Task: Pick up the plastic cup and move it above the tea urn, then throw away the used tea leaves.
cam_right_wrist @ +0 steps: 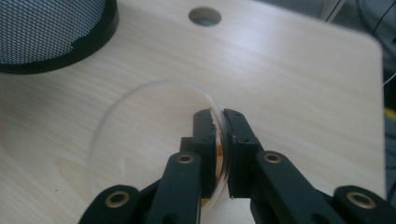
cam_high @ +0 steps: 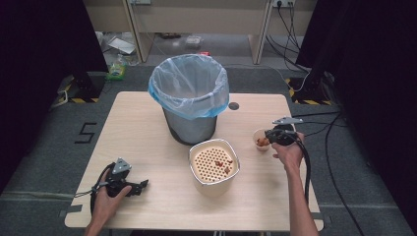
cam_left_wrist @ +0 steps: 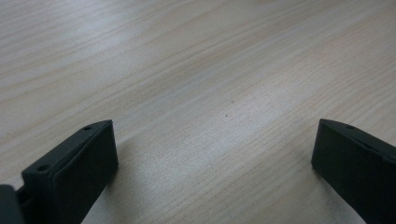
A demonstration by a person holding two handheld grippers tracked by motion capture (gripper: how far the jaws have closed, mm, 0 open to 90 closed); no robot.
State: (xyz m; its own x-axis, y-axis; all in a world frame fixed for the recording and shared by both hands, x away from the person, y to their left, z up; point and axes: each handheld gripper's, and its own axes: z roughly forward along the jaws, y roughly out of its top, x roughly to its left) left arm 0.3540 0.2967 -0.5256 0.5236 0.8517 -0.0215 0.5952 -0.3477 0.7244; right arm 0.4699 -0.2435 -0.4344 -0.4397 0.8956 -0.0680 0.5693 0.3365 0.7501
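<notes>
While the left tongs (cam_high: 141,185) rest wide open on the bare bench (cam_high: 147,132), well apart from the bin (cam_high: 189,96), the right tongs (cam_right_wrist: 220,126) are pinched shut on the rim of a small clear cup (cam_right_wrist: 140,135). That cup (cam_high: 261,140) is thin, see-through plastic with brownish scraps inside, and it sits beside the bin's right flank, past the cream perforated container (cam_high: 214,164). Black tape on the floor beside the bench forms a "5" (cam_high: 87,132).
</notes>
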